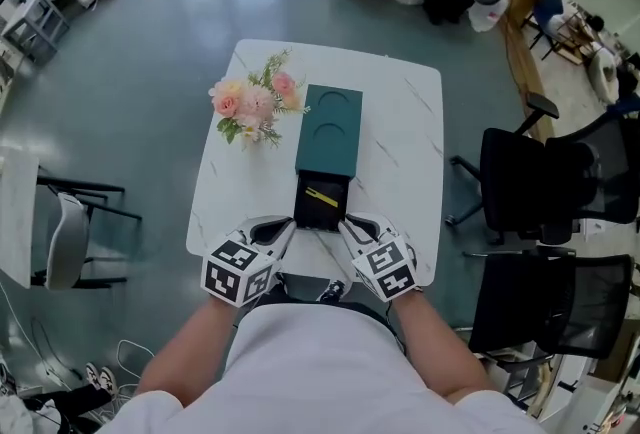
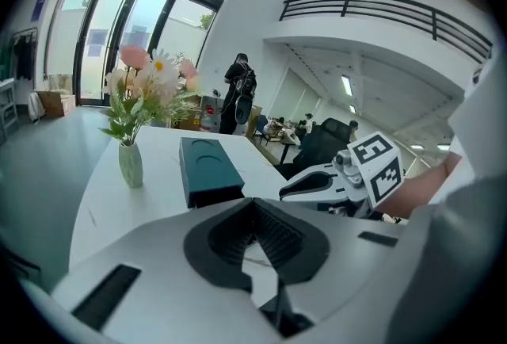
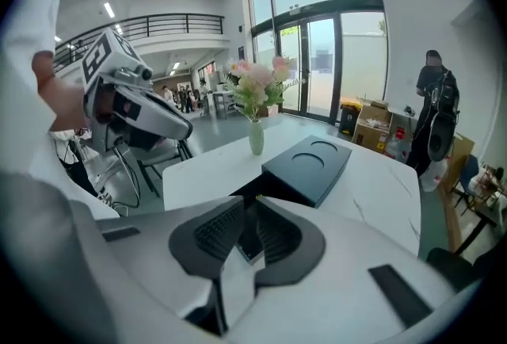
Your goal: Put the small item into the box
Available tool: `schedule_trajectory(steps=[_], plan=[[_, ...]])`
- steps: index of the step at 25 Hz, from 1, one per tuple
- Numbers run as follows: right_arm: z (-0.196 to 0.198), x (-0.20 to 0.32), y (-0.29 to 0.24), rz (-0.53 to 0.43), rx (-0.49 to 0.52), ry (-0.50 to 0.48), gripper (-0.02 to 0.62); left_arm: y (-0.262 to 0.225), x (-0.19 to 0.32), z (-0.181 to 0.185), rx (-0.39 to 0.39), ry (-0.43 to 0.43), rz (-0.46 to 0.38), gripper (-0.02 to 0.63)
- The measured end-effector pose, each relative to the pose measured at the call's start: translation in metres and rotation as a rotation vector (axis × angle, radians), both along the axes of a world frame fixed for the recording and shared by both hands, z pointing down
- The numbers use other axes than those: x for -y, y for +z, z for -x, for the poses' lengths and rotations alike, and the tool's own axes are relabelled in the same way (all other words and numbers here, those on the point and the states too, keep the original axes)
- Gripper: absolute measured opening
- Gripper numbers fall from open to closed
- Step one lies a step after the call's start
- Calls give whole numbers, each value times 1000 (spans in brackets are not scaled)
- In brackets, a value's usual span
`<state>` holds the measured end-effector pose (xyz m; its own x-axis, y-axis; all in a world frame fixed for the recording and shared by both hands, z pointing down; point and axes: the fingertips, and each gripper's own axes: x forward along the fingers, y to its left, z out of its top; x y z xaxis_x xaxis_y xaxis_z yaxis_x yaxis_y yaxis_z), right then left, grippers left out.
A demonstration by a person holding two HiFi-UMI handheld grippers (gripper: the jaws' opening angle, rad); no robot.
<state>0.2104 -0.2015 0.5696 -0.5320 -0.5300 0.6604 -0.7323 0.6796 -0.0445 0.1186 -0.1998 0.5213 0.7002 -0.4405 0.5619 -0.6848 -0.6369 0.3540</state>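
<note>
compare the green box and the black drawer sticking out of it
The box is dark green, the drawer black. The box top is closed, with two round dents; the drawer is open and holds a small yellow item. The box lies in the middle of the table; the drawer reaches toward its near edge. Both are rectangular.

Forearms [image 1: 185,350] low and forward, left gripper [image 1: 289,226] and right gripper [image 1: 345,226] side by side, each one's fingers [image 2: 279,236] together.
</note>
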Motion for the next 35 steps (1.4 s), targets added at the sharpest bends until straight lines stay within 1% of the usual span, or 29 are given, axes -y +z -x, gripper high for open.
schedule_trajectory(steps=[2,3,7,9,11,15,20,22,26,28,31,33,35], plan=[[-7,-7,-7,-10,55,17,48,-4,-5,-6,0,-6,-9,12],[-10,-11,-10,-5,96,24,21,-5,-7,-8,7,-7,-15,12],[-18,-28,-14,67,280,58,15,-4,-21,-18,17,-24,-9,12],[-24,-34,-14,92,336,77,15,-6,-28,-24,2,-37,-5,12],[-27,-40,-11,107,348,74,15,-8,-33,-27,-7,-49,-18,12],[-29,-49,-6,107,332,40,15,-13,-44,-30,20,-60,-64,12],[-30,-54,-22,87,360,54,15,-19,-55,-25,30,-54,-82,12],[-27,-55,-31,68,369,62,15,-21,-53,-20,15,-55,-83,12],[-19,-58,-40,40,347,107,15,-27,-47,-10,-59,-61,-62,12],[-9,-63,-42,41,340,137,15,-34,-52,-1,-61,-33,-83,12],[11,-75,-53,23,341,170,15,-37,-68,19,-25,42,-113,12],[25,-84,-63,2,363,194,15,-31,-79,35,2,89,-110,12],[38,-95,-69,-7,394,232,15,-28,-90,51,9,119,-100,12]])
